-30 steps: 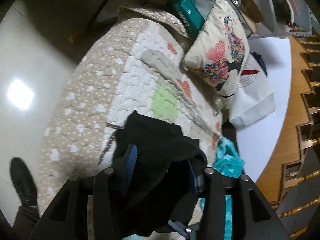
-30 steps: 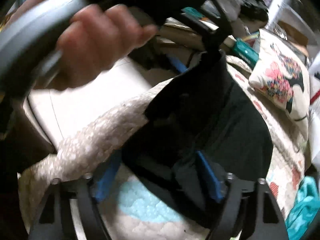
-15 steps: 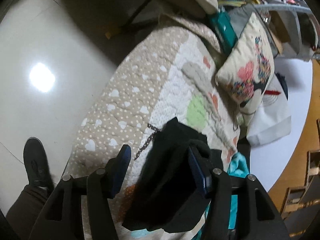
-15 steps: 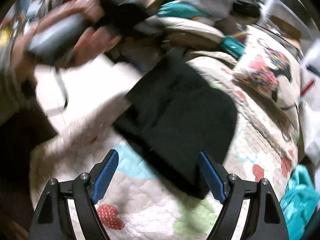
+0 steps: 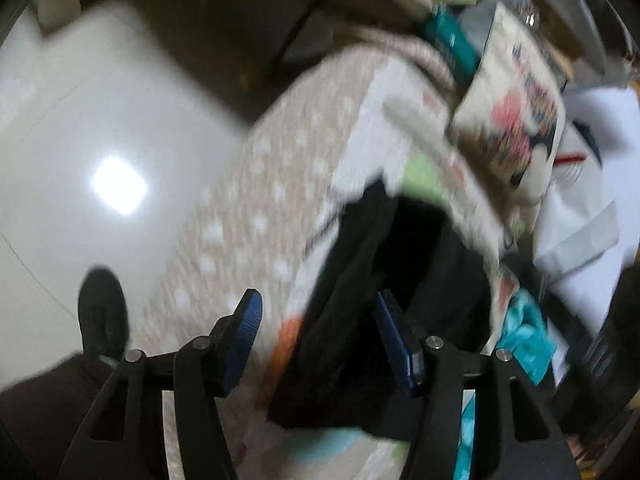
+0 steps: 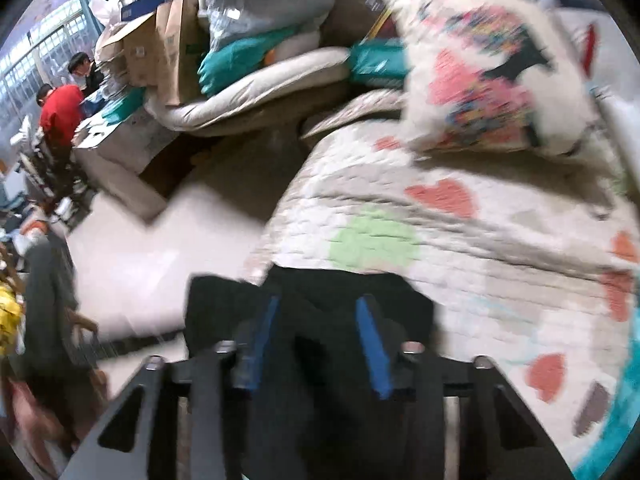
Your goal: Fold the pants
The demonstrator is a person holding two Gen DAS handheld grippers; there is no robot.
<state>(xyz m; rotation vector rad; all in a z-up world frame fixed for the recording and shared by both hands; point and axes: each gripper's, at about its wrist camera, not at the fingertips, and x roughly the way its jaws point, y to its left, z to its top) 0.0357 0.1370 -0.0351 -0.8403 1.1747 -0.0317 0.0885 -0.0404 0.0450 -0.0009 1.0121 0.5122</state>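
The black pants lie folded on the heart-patterned quilt. My left gripper hangs open above them. Its right finger is over the cloth and its left finger is over bare quilt, and neither presses. In the right wrist view the pants fill the bottom middle. My right gripper is over their far end with its jaws closing. Black cloth lies between the blue pads, and I see no pinch through the blur.
A printed pillow rests on the quilt beyond the pants. A teal cloth and a white bag lie to the right. To the left are shiny floor and the person's shoe. Boxes and seated people are far back.
The left gripper let go of the bunched pants and drew back to the left. The right gripper swung forward toward the pillow, rolled, and its jaws narrowed. The other hand has left its view.
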